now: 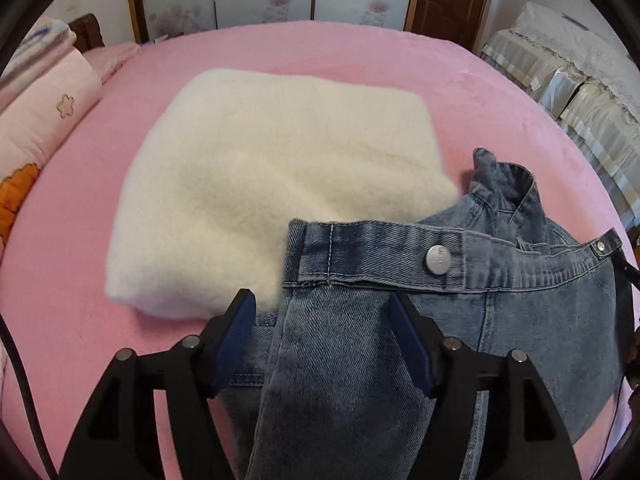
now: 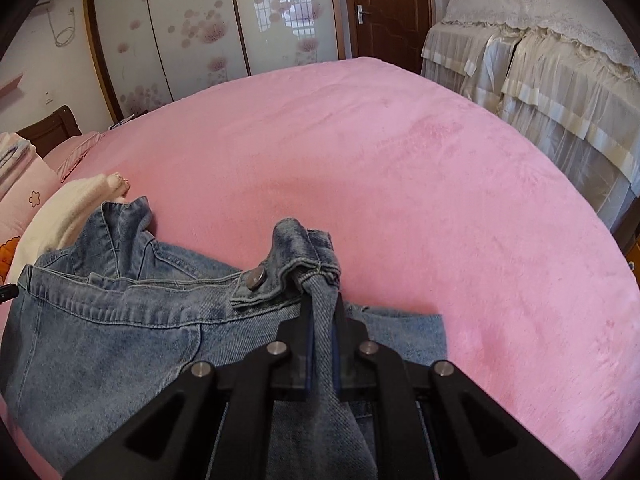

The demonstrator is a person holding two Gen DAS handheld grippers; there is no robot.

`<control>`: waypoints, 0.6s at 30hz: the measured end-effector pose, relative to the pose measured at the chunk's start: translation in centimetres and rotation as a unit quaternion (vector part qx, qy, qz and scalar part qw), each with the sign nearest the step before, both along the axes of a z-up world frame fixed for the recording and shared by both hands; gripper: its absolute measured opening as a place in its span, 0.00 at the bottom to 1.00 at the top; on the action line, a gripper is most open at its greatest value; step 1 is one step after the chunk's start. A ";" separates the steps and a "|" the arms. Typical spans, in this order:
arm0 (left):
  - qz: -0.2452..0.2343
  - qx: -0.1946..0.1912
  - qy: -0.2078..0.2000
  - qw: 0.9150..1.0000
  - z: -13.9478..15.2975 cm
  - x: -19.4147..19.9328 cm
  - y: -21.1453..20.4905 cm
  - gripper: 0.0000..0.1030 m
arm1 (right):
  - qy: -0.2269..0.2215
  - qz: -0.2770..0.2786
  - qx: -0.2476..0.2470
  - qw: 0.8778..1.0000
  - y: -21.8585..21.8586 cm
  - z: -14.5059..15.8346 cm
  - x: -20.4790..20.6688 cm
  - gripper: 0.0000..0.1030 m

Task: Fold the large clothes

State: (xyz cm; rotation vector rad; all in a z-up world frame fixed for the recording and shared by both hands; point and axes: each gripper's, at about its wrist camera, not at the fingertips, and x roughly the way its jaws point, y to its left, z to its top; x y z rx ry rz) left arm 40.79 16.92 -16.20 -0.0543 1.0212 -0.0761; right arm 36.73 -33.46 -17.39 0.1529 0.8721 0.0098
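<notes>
Pink bed cover [image 1: 360,64] fills both views, plush and mostly bare on its far and right parts. A folded cream fleece garment [image 1: 280,184] lies on it at centre-left in the left wrist view, its near right edge overlapped by the jeans [image 1: 360,360]; in the right wrist view only a corner of it shows at far left. A pink quilt with flower print [image 1: 44,108] is stacked at the left edge of the bed. Behind the bed: sliding wardrobe doors with blossom pattern [image 2: 192,40] and a brown door [image 2: 388,8]; to the right, furniture under cream lace covers [image 2: 552,92]. Nothing stands between the grippers and the denim. Left gripper [image 1: 322,312] points steeply down over the jeans, jaws spread apart, blue pads clear of the cloth on both sides; a folded denim leg runs up between them, not pinched. Right gripper [image 2: 322,308] also angled down, jaws closed tight on a bunched strip of denim just below the waistband end, which stands up above the fingertips. The jeans are light, washed blue, lying at the near edge of the bed, waistband crosswise with a metal button [image 1: 438,260] showing, cloth rumpled near the far corner.
</notes>
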 end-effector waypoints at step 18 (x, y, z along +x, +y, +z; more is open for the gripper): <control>0.089 0.064 -0.138 0.984 5.6 -4.4 -4.4 0.09 | -0.068 -0.016 0.000 0.998 -0.3 3.3 -3.0 0.06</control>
